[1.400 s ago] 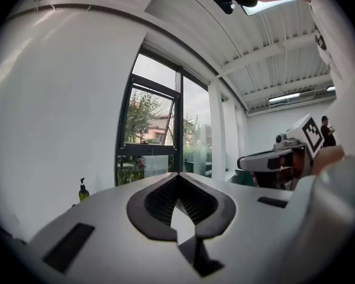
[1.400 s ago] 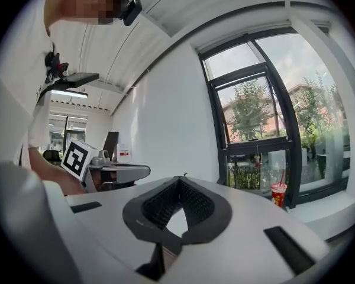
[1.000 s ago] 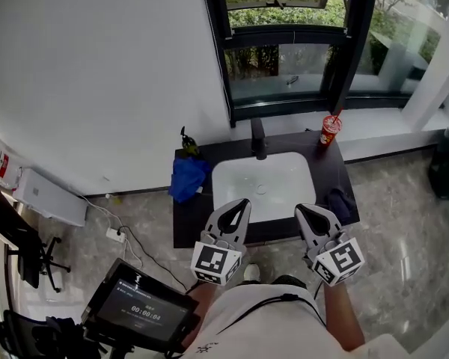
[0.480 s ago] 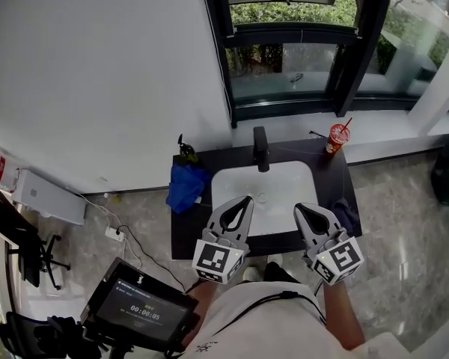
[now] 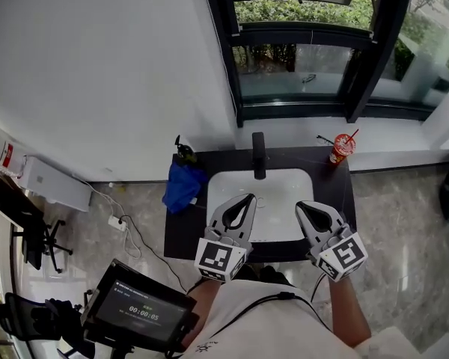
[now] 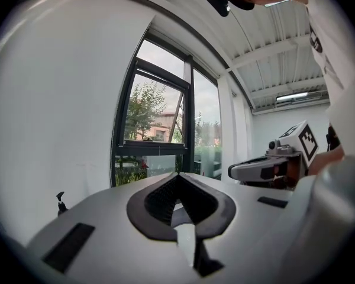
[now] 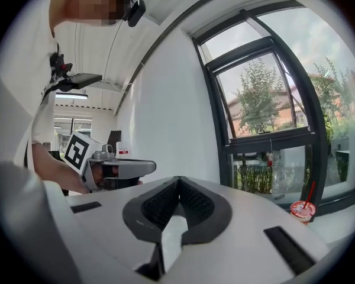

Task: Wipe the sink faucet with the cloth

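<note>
Left gripper (image 5: pixel 242 200) and right gripper (image 5: pixel 305 208) hover clenched, empty, at the sink's (image 5: pixel 288 185) front. The blue cloth (image 5: pixel 181 187) lies left of the sink, the faucet (image 5: pixel 259 154) behind it; reaching with shut jaws could shove the cloth off.

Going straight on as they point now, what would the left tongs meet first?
Probably the window: its lower pane lies past the shut tips of the left tongs in their own view. In the head view they aim over the sink toward the faucet, which seems lower; depth unclear.
</note>
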{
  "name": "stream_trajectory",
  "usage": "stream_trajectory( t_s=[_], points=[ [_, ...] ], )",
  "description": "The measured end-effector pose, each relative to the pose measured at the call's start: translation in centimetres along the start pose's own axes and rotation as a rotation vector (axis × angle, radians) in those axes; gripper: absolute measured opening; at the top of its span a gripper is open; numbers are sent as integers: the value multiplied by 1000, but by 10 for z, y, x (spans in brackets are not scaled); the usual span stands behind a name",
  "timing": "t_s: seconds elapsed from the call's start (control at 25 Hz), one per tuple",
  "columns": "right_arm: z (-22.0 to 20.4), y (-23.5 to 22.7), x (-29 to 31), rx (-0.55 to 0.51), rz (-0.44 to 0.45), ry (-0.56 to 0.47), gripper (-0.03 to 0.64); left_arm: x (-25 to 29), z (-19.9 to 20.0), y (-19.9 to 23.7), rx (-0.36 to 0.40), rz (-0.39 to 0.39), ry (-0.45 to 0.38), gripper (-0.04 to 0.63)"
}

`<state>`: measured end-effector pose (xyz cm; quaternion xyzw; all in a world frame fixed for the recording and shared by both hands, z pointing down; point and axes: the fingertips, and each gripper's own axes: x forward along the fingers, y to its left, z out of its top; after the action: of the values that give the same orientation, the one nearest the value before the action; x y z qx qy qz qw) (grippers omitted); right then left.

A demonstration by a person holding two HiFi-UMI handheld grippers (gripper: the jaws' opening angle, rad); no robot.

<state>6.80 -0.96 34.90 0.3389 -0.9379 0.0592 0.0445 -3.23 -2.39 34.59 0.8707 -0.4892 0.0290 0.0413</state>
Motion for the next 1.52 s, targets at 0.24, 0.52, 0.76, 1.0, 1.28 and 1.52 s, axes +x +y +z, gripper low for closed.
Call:
stream_trajectory(
  t_s=[0.24,0.52,0.76,1.0,1.28,1.52],
  points=[
    [1,-6,4,-5,14,-3,3,12,-8,-3,-6,-2,20,-6],
    [-19,5,6,20,-9,30,3,15,-20,-3,11,-50,58,-6],
    [-32,-10,-12,53,-121,6,3,39,-34,-38,20,-198,82,-6],
    [-64,-44,-84,109,-384,34,3,74,-59,-117,42,-455,132,-6],
    [-104,-66,-163,176,-616,73,3,92,-95,-213,83,-724,191,-6],
    [-147,-75,-198,233,-734,134,3,92,-144,-257,123,-870,296,-6]
  ],
)
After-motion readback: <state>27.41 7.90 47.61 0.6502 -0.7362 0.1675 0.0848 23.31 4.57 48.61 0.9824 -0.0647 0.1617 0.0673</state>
